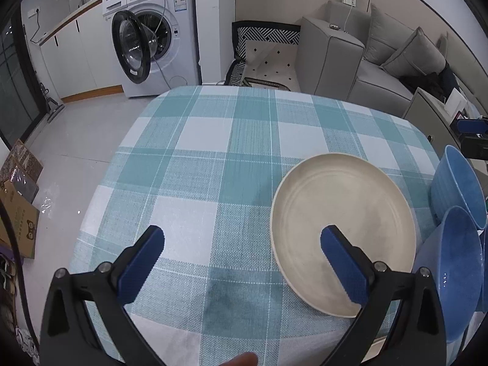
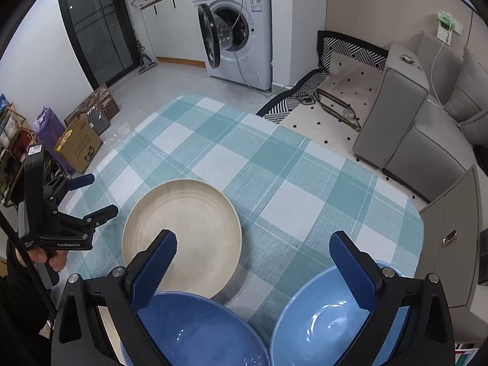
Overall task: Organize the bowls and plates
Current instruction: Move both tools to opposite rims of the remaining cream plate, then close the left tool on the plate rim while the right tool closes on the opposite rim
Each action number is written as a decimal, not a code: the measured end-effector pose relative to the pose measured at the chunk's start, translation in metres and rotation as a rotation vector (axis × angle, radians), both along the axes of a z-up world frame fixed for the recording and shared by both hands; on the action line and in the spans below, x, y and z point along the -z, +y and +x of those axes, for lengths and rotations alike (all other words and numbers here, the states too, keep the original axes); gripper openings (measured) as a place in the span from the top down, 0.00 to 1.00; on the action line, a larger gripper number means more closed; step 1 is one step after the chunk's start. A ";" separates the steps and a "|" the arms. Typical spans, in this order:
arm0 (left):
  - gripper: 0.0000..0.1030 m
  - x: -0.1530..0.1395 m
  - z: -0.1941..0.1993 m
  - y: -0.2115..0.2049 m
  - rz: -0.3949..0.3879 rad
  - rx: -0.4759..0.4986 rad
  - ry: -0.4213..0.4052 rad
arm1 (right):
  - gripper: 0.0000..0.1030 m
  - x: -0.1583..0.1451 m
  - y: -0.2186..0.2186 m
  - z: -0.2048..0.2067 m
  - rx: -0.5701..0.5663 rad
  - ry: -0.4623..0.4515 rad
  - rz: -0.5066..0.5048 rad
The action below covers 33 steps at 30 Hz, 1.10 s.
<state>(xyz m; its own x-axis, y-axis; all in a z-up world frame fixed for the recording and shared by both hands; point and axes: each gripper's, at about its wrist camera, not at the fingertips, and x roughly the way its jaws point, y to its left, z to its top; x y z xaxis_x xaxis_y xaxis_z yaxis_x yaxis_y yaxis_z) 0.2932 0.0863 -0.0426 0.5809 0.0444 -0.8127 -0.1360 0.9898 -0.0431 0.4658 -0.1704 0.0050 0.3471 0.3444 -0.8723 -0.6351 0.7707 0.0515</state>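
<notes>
Above the checked cloth (image 1: 213,164), both tools spread wide, empty: left tool (image 1: 242,244), right tool (image 2: 253,245), seemingly untouching.

We see that the left gripper (image 1: 242,241) has black plastic arms fixed with round silver screws, and its fingers (image 1: 143,265) carry deep blue pads with a fine ridged texture. The right gripper (image 2: 253,244) is built the same way, with blue knurled pads on its fingers (image 2: 154,271). In the right wrist view the left gripper's (image 2: 97,195) black body bears white "GenRobot.AI" lettering and a small white label on top, with bare skin of the left hand (image 2: 50,257) and a dark sleeve beneath it.
</notes>
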 end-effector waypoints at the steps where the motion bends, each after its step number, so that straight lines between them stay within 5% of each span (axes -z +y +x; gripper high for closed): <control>1: 0.00 0.002 0.001 0.000 0.001 -0.001 0.005 | 0.01 0.005 0.004 0.001 -0.006 0.010 -0.012; 17: 0.03 0.029 0.006 -0.007 -0.025 0.041 0.072 | 0.02 0.068 0.056 0.015 -0.079 0.161 -0.196; 23: 0.04 0.036 0.004 -0.010 -0.029 0.053 0.087 | 0.21 0.095 0.071 0.018 -0.120 0.232 -0.266; 33: 0.23 0.045 0.001 -0.014 -0.077 0.088 0.123 | 0.29 0.123 0.082 0.019 -0.148 0.289 -0.317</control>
<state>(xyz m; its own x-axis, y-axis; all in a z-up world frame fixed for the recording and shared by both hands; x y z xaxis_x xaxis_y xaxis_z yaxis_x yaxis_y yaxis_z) 0.2945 0.0722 -0.0878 0.4761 -0.0674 -0.8768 -0.0573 0.9926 -0.1074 0.4853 -0.0881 -0.1184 0.0414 0.0717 -0.9966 -0.7337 0.6792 0.0184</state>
